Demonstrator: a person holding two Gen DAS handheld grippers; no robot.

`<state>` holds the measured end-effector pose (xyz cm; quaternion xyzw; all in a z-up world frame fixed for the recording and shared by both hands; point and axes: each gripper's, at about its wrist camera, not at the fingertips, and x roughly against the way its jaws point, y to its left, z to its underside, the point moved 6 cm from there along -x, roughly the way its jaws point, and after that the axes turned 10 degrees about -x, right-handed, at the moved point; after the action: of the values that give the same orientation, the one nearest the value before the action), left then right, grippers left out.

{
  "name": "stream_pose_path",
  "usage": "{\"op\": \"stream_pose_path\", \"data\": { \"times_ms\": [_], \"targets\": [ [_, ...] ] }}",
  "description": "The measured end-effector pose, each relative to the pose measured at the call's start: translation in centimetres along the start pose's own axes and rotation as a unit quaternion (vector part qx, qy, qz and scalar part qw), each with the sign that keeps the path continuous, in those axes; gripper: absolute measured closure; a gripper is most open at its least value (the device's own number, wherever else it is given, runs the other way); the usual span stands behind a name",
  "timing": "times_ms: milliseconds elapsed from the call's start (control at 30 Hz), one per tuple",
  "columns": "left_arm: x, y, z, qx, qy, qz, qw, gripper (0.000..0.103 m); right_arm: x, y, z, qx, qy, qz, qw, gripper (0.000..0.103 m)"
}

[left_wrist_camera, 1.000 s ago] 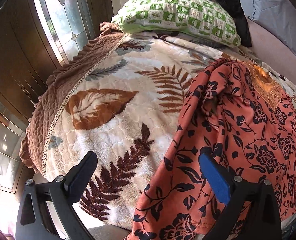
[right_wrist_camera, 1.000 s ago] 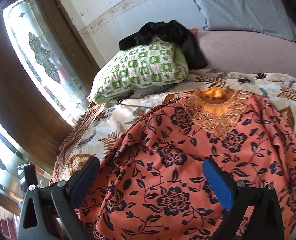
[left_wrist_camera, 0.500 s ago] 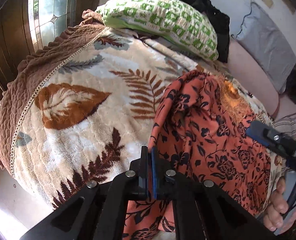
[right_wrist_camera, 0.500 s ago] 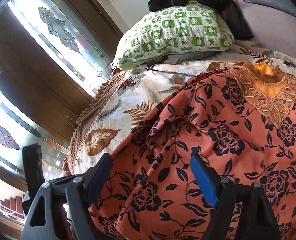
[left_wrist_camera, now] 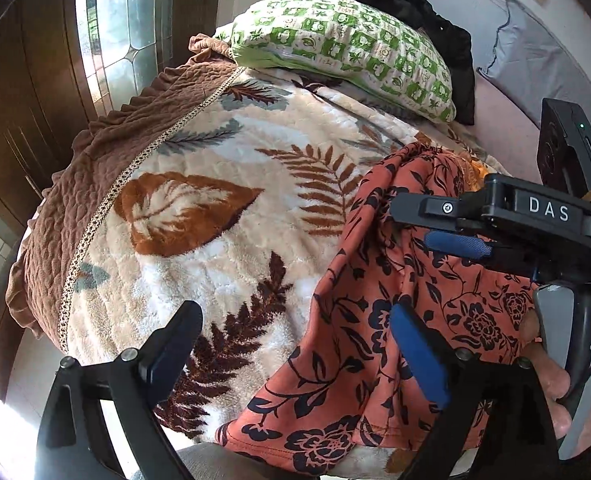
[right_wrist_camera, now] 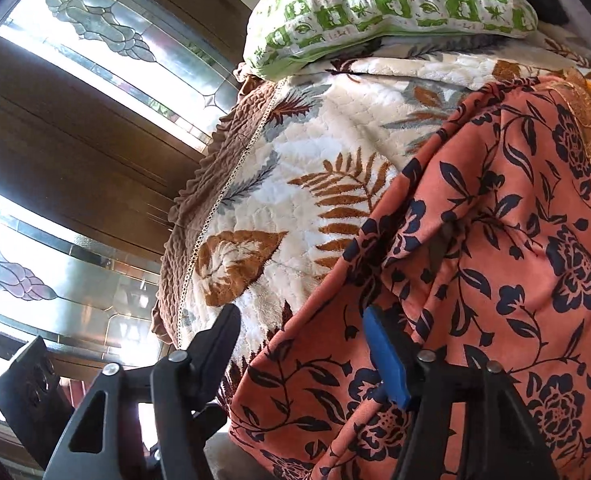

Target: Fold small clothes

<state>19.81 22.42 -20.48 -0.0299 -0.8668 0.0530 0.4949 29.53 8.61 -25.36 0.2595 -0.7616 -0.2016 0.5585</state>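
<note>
**Blouse spread on the bed, first fold not yet made**

Blouse, orange with a dark flower print, lies toward the right side of the bed, its bottom hem hanging over the near edge and its collar toward the far end.

At the far left, a stained-glass window stands beyond the bed's left edge. Next comes the leaf-print blanket, bare on its left half, with a green checked pillow at the far edge. The left gripper hovers above the near edge; its jaws are opening and nothing is between them, the blue pad lying over the blouse's left side. The right gripper is low at that same left side, jaws apart and pressing on no cloth, one finger over blanket and one over print.

Judging by the mostly flat cloth, with only its left side bunched, folding has hardly begun; every fold is left.

The blouse's right side and sleeves are cut off, and a black garment behind the pillow is hard to identify.
</note>
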Motion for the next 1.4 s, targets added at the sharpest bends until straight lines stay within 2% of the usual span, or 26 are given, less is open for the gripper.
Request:
{"op": "stream_pose_path", "data": {
  "times_ms": [100,167,200,233,267,300,333,367,433,500,600,667,733,833,933,1000,1067,1100,1167,1200,1233,1267,1300,1333,1367,1400],
  "targets": [
    [-1.4,-0.2,0.8,-0.01,0.029,-0.012,0.9994,0.009,-1.6,-1.4,-0.3,-0.035,0.019,-0.001,0.999,0.027],
    [-2.2,-0.3,1.2,-0.016,0.048,-0.026,0.9984,0.026,-3.2,-1.5,-0.6,-0.045,0.036,-0.002,0.998,0.028],
    [-2.7,-0.4,1.4,-0.016,0.06,-0.024,0.9977,0.053,-4.2,-1.2,-0.6,-0.04,0.047,0.005,0.998,0.028],
    [-3.4,-0.4,1.8,-0.015,0.077,-0.021,0.9967,0.089,-5.2,-0.9,-0.5,-0.029,0.056,0.017,0.998,0.029],
    [-4.2,-0.6,2.2,-0.014,0.098,-0.008,0.995,0.099,-6.1,-0.4,-0.5,-0.011,0.063,0.029,0.998,0.031],
    [-4.6,-0.8,2.4,-0.014,0.108,0.009,0.994,0.099,-7.0,0.3,-0.3,0.01,0.072,0.037,0.997,0.034],
    [-4.1,-0.9,2.2,-0.018,0.095,0.015,0.9952,0.099,-7.9,0.8,0.0,0.026,0.085,0.038,0.995,0.055],
    [-2.9,-1.1,1.6,-0.025,0.067,0.018,0.9973,0.099,-8.6,1.2,0.2,0.033,0.101,0.042,0.994,0.085],
    [-0.1,-1.5,0.6,-0.029,0.028,0.045,0.9982,0.1,-8.1,1.7,0.2,0.031,0.106,0.038,0.993,0.093],
    [3.0,-1.7,-0.8,-0.015,-0.004,0.087,0.9961,0.1,-5.4,3.0,-0.5,0.049,0.083,0.016,0.995,0.095],
    [8.3,-4.0,-3.6,-0.03,-0.055,0.123,0.9905,0.1,-0.1,4.6,-2.0,0.043,0.057,-0.048,0.996,0.097],
    [11.6,-7.7,-5.4,-0.061,-0.081,0.162,0.9816,0.101,4.2,5.2,-2.9,0.048,0.034,-0.079,0.995,0.097],
    [13.9,-12.5,-5.8,-0.114,-0.086,0.194,0.9706,0.102,8.7,4.8,-3.3,0.057,0.008,-0.097,0.994,0.097],
    [14.9,-21.0,-3.9,-0.204,-0.064,0.222,0.9513,0.102,14.2,1.3,-2.5,0.056,-0.019,-0.1,0.993,0.097],
    [13.4,-28.9,-0.3,-0.268,-0.032,0.267,0.9252,0.102,17.7,-4.9,-0.7,0.031,-0.026,-0.086,0.995,0.097],
    [10.9,-32.7,2.4,-0.29,0.002,0.286,0.9132,0.102,18.4,-9.5,1.0,0.021,-0.023,-0.073,0.997,0.098],
    [8.3,-34.9,4.9,-0.315,0.044,0.299,0.8996,0.102,17.8,-14.4,2.5,-0.002,-0.019,-0.062,0.998,0.095],
    [7.7,-35.2,5.9,-0.313,0.056,0.302,0.8987,0.102,17.4,-16.5,3.3,-0.008,-0.024,-0.053,0.998,0.094],
    [6.7,-33.8,6.3,-0.284,0.055,0.299,0.9091,0.101,16.5,-19.4,4.7,-0.017,-0.027,-0.057,0.998,0.094],
    [6.5,-32.6,6.3,-0.266,0.052,0.291,0.9176,0.095,16.3,-20.1,5.3,-0.025,-0.03,-0.076,0.996,0.094],
    [6.0,-30.8,5.9,-0.242,0.047,0.275,0.9294,0.076,16.3,-20.4,5.8,-0.027,-0.036,-0.102,0.994,0.093],
    [5.3,-28.7,5.2,-0.215,0.037,0.249,0.9436,0.058,16.2,-20.1,6.0,-0.022,-0.038,-0.11,0.993,0.093],
    [4.9,-26.3,4.4,-0.186,0.021,0.212,0.9592,0.021,16.0,-19.4,6.1,-0.005,-0.036,-0.093,0.995,0.093],
    [4.7,-23.7,3.6,-0.154,-0.001,0.172,0.9731,0.008,15.7,-18.3,6.1,0.02,-0.033,-0.073,0.997,0.093],
    [4.3,-21.1,2.9,-0.118,-0.019,0.139,0.9831,0.008,15.2,-17.1,6.3,0.05,-0.031,-0.06,0.996,0.093],
    [3.8,-18.8,2.5,-0.091,-0.022,0.115,0.989,0.008,14.7,-16.0,6.4,0.072,-0.027,-0.05,0.996,0.093]
  ]
}}
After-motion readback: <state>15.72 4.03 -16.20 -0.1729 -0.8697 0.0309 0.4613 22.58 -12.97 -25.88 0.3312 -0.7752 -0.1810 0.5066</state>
